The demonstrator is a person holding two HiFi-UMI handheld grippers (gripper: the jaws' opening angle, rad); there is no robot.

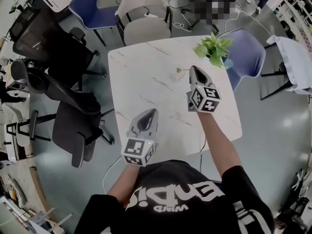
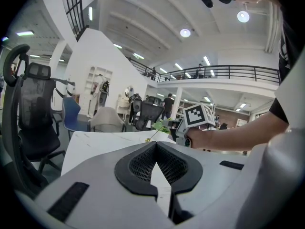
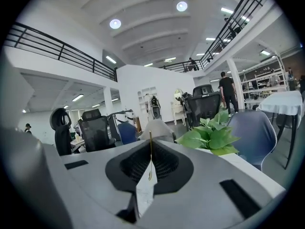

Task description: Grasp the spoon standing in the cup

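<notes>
A small clear cup (image 1: 178,74) stands on the white marble table (image 1: 141,72), left of the plant. In the right gripper view a thin gold spoon (image 3: 150,149) rises upright between the jaws. My right gripper (image 3: 150,157) is shut on its handle; in the head view its tip (image 1: 191,69) reaches the cup. My left gripper (image 1: 153,112) hovers over the table's near edge, well back from the cup, with its jaws (image 2: 155,146) shut on nothing. From the left gripper view the right gripper (image 2: 196,116) and the hand holding it show beyond the table.
A green potted plant (image 1: 213,47) stands at the table's far right corner, close to my right gripper. Chairs ring the table: blue (image 1: 92,11), grey (image 1: 141,30), black office chairs (image 1: 73,121) at the left and another blue one (image 1: 246,52) at the right.
</notes>
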